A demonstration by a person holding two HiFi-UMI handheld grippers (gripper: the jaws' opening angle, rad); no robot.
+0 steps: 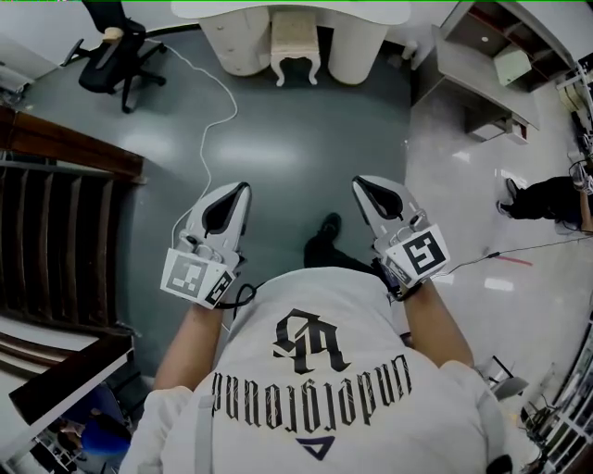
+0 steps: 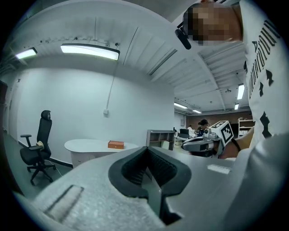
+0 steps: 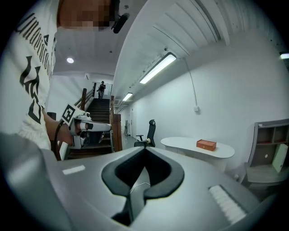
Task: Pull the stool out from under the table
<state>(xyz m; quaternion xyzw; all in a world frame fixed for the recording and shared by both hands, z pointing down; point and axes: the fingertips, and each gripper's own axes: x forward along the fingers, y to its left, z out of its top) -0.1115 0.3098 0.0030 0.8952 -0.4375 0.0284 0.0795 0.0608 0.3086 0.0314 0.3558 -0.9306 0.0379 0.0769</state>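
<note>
Looking steeply down from the head view: a person in a white T-shirt (image 1: pixel 315 389) w/ black print stands on a grey-green floor (image 1: pixel 296 139), a gripper in each hand.

Far L, a dark wooden stair rail (image 1: pixel 56 231). Upper L, a black office chair (image 1: pixel 116 46) on castors. A white cable (image 1: pixel 218 111) snakes across the floor beside it.

L gripper (image 1: pixel 239 193) points fwd, jaws pressed together w/ nothing between them; its own view shows the same.

Top centre, well ahead of both grippers, is the stool (image 1: pixel 295 42): cream, curved legs, tucked under the white table (image 1: pixel 371 11) between two rounded pedestals (image 1: pixel 236 42). Neither gripper touches it. Both gripper views show the tabletop w/ a small orange box (image 2: pixel 115 144) on it. The stool is prob. hidden behind the jaws there; hard to tell.

R gripper (image 1: pixel 361 185) mirrors the L: jaws closed tight, empty, pointing fwd.

Upper R, a grey shelf unit (image 1: pixel 482 56). At the far R edge, another person's dark legs (image 1: pixel 547 199).
</note>
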